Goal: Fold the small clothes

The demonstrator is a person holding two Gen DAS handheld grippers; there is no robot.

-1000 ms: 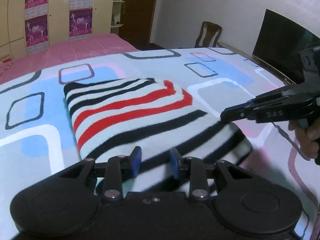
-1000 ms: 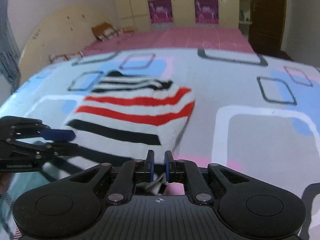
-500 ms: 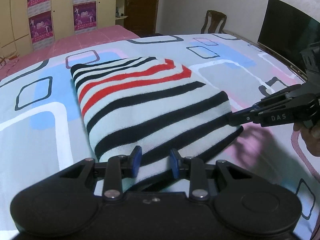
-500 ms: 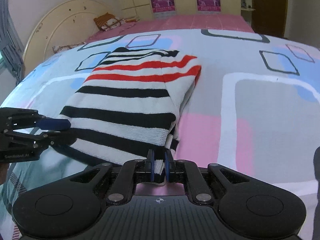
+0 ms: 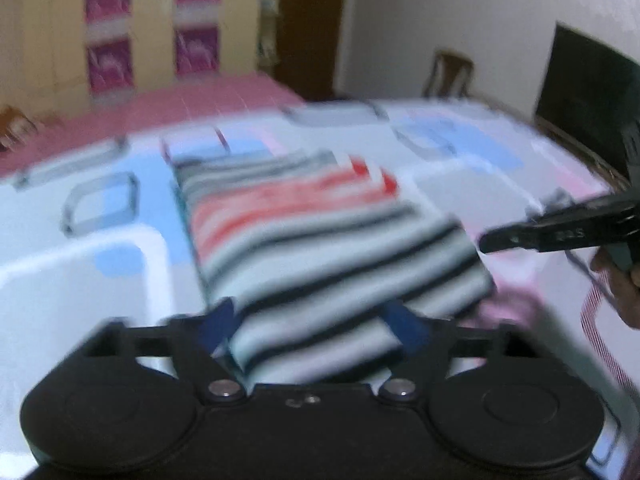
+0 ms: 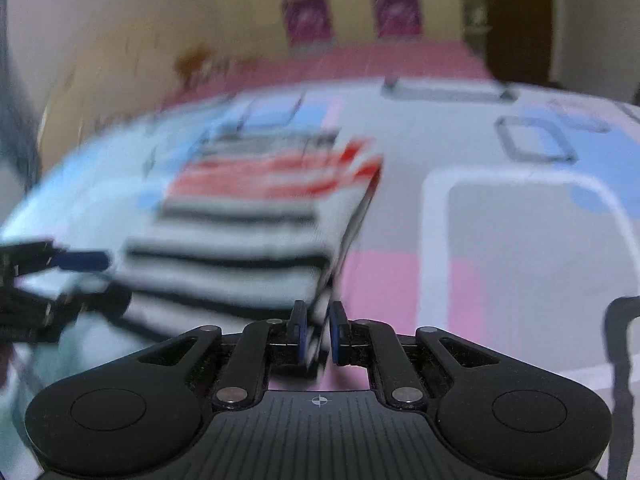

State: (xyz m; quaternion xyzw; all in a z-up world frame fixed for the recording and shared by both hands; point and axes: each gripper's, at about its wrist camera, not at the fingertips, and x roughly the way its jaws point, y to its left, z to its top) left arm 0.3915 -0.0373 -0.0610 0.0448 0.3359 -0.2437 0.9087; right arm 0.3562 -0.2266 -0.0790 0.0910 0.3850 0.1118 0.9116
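A folded garment (image 5: pixel 320 240) with black, white and red stripes lies on the bed sheet (image 5: pixel 80 280). Both views are smeared by motion. My left gripper (image 5: pixel 312 320) is at the garment's near edge. Its jaws are opening and stand wide, with the cloth edge between them but not pressed. From the right, my right gripper (image 5: pixel 486 243) reaches the garment's corner. In the right wrist view the right gripper (image 6: pixel 318 328) is shut on a corner of the striped garment (image 6: pixel 248 232). The left gripper (image 6: pixel 100 280) shows at the far left.
The sheet (image 6: pixel 520 260) has grey, blue and pink squares. Beyond it lies a pink cover (image 5: pixel 180 100). A chair (image 5: pixel 448 72) and a dark screen (image 5: pixel 584 80) stand at the right, and a wardrobe with posters (image 5: pixel 108 32) at the back. A hand (image 5: pixel 624 292) holds the right gripper.
The left jaws have spread from narrow to wide and let go of the garment's near edge. The right gripper still pinches its corner. Both views have shifted and blurred.
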